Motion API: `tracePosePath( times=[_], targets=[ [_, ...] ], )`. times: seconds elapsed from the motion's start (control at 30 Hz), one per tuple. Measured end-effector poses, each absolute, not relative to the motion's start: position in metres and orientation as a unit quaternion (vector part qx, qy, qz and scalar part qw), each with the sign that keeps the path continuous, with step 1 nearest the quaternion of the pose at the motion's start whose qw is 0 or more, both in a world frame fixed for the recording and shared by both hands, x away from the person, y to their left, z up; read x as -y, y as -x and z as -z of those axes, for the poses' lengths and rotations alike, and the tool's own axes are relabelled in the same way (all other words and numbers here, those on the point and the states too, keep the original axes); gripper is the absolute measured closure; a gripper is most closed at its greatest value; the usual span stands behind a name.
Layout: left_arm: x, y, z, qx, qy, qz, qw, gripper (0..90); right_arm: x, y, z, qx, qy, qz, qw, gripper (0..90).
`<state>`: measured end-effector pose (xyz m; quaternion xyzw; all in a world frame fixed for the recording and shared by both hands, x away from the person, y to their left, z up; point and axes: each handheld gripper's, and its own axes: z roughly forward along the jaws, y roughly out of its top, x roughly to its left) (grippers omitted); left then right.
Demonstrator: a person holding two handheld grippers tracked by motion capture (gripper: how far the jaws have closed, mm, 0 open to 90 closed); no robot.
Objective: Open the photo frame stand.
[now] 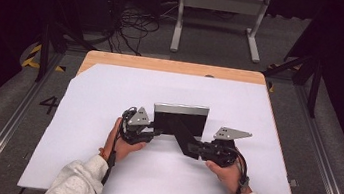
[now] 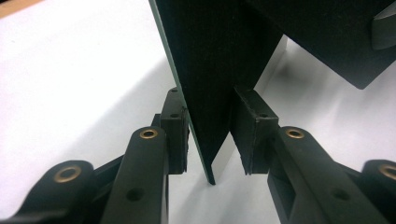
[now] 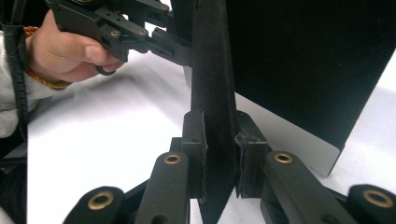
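left gripper (image 2: 210, 135) fingers: astride black panel (image 2: 210, 70), narrow | right gripper (image 3: 219, 154) fingers: pinching strut (image 3: 212, 93)

The frame (image 1: 179, 119) is black at the back with a silver-grey edge. Both grippers are black with brass rivets. White sheet (image 1: 109, 99) covers the light wooden bench (image 1: 114, 59).

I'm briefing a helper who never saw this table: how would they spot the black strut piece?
On the white sheet, find the upright frame at mid-table. The black strut slants from its back toward the right gripper; unlike the silver-edged frame, it is matte black.
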<state>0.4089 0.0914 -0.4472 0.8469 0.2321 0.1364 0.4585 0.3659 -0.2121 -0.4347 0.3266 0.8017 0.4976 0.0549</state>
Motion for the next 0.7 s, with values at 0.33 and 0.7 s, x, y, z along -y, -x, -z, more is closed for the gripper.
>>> tracePosePath(
  times=[0.33, 0.7],
  targets=[
    [-0.0927, -0.4097, 0.4472, -0.232, -0.846, -0.142, 0.459, 67.9, 0.2056, -0.3632, 0.4371, -0.816, -0.313, -0.480, 0.077, 77.8],
    [-0.0963, -0.4102, 0.4455, -0.227, -0.844, -0.127, 0.469, 69.6, 0.2046, -0.3603, 0.4387, -0.827, -0.303, -0.466, 0.087, 77.7]
  ],
)
